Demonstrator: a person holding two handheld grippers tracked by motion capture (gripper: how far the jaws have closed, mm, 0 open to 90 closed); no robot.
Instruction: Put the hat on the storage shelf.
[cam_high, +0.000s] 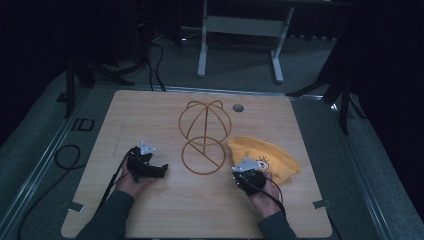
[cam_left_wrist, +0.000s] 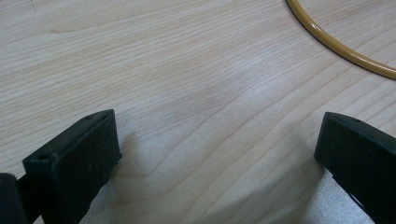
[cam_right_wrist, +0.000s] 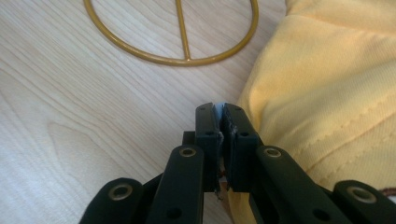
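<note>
The yellow cloth (cam_high: 267, 156) lies at the right of the centre of the high view, on the wooden tabletop (cam_high: 150, 210), just to the right of the golden wire frame (cam_high: 204, 137). The right gripper (cam_high: 248, 173) sits at the lower left edge of this cloth. In the right gripper view its jaws are pressed together, and a thin white bit, perhaps a label or a fold of the hem, shows between them; I judge they grip the edge of the yellow cloth (cam_right_wrist: 336, 93), but how much fabric is inside I cannot tell.

The left gripper (cam_high: 162, 170) rests at the lower left of the frame, its jaws wide apart with nothing but bare wood between them.

The risk, in my opinion, is a too shallow bite: if the hand lifts quickly, the thin edge may slip out and the cloth will fall back. Also the cloth lies beside the wire frame, so dragging it to the left could catch the ring and push it over the tabletop.
</note>
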